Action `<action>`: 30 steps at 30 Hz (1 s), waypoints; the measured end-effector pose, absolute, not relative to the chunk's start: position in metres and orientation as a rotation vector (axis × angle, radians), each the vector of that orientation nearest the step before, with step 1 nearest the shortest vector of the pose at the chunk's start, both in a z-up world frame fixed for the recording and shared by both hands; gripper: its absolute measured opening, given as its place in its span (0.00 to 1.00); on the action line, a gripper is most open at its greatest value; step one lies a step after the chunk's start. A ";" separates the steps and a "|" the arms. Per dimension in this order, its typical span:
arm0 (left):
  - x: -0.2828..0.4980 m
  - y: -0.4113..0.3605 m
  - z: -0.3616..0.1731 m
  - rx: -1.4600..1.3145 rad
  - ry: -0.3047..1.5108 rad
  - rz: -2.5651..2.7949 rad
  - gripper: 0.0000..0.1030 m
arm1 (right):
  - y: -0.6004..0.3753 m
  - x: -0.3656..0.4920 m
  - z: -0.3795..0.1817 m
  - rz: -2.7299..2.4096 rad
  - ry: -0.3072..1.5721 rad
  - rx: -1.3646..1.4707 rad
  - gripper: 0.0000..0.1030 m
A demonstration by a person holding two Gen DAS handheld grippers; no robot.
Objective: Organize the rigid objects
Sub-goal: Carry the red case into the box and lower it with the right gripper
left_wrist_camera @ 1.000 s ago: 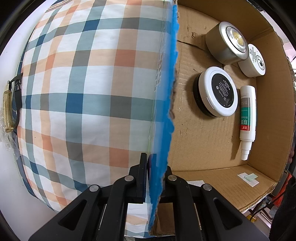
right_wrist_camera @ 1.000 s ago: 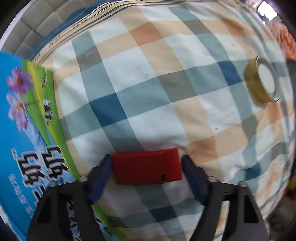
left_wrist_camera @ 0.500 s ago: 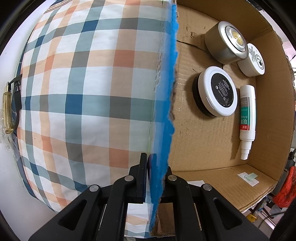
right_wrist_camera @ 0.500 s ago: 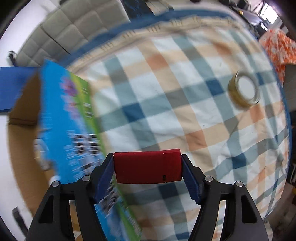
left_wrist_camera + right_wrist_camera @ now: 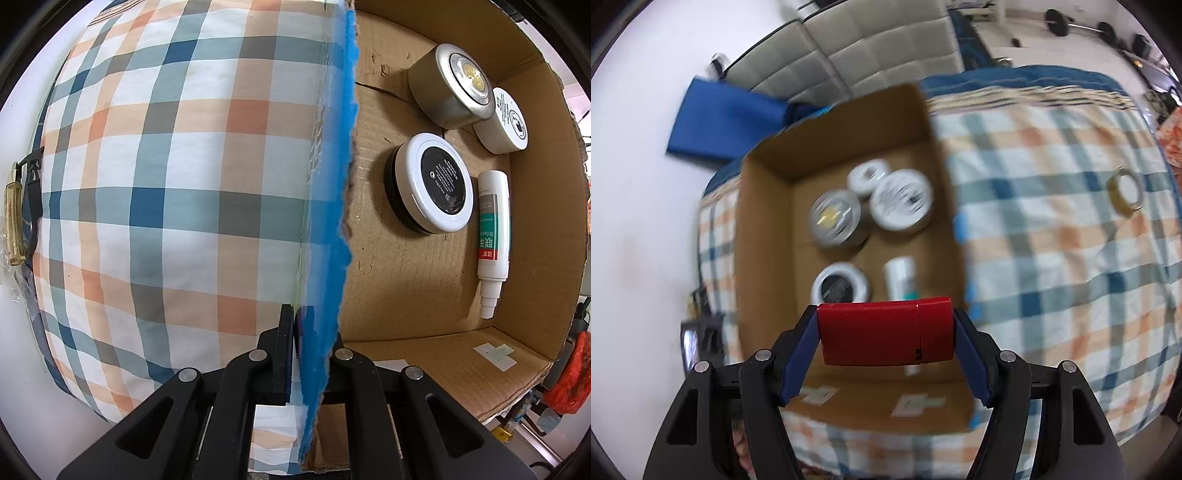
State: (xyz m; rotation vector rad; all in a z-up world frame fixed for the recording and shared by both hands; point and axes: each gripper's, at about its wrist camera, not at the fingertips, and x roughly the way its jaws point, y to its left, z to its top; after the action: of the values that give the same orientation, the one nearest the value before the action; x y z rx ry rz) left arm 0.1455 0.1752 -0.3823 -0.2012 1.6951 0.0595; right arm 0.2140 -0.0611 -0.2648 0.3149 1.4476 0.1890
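Right gripper point(image 5: 885, 334) is carrying a pinched red case point(image 5: 884, 334) over the cardboard box point(image 5: 768, 236); left gripper point(image 5: 312, 332) is clamping its wall. Next: lowering, releasing.

Both views are brightly and evenly lit, with soft shadows. The left wrist view is sharp. The right wrist view shows motion blur across the cardboard box point(image 5: 849, 236) and checked bedcover point(image 5: 1052, 221). Fisheye distortion bends edges, with dark vignetting from 12 round to 12 o'clock.
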 end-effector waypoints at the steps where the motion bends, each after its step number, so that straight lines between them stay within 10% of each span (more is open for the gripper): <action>1: 0.145 0.175 -0.382 -0.201 1.694 0.060 0.05 | -0.055 0.211 -0.267 0.197 1.452 0.305 0.70; 30: 0.148 0.171 -0.384 -0.193 1.696 0.063 0.05 | 0.009 0.193 -0.376 0.274 1.668 0.330 0.70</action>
State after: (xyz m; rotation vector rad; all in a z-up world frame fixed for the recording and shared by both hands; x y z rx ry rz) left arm 0.1477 0.1708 -0.3842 -0.1931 1.6962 0.0634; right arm 0.1929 0.0089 -0.3762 0.3300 1.6680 0.2740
